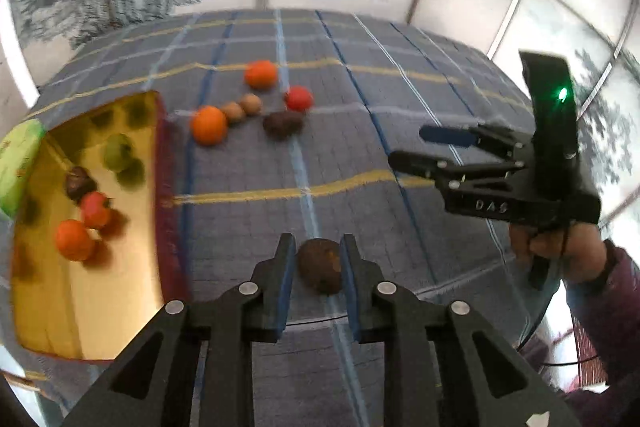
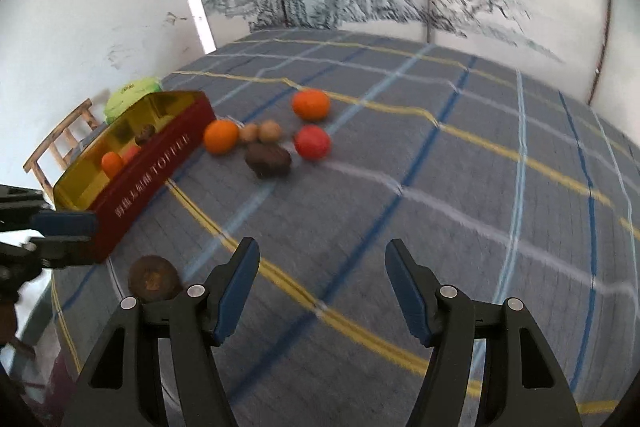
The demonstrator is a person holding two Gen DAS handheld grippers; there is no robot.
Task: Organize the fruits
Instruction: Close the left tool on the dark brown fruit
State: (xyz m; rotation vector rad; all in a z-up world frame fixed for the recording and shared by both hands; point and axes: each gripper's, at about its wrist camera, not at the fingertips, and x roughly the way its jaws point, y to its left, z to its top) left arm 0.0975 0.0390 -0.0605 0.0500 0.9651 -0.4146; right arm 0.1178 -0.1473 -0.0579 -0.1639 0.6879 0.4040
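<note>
Fruit in hand is a brown, rough-skinned one, perhaps a kiwi [image 1: 320, 265], pinched between the blue pads of the left tongs [image 1: 318, 267], which are closed on it. From the right wrist view it looks lifted just clear of the checked cloth, close by the near corner of the red tin [image 2: 156, 171], though how high it hangs is hard to judge.

That tin, gold inside, stands at the left side of the worktop [image 1: 400, 147] and already holds an orange [image 1: 74, 239], a red fruit [image 1: 95, 209], a dark one [image 1: 79, 181] and a green one [image 1: 117, 151].

Loose on the cloth beyond, toward the far edge, lie two oranges [image 1: 208, 125] [image 1: 261, 74], two small tan fruits [image 1: 242, 108], a red fruit [image 1: 298, 98] and a dark brown lump [image 1: 283, 123], all bunched together.

Right tongs [image 2: 322, 291] hang about half open with nothing between them, out to the right.

So the step looks like carry-to-tin. Next the left hand needs to swing left over the red wall, come down onto a bare patch of gold floor, then let go. The empty tongs seem free to go for the bunch.
</note>
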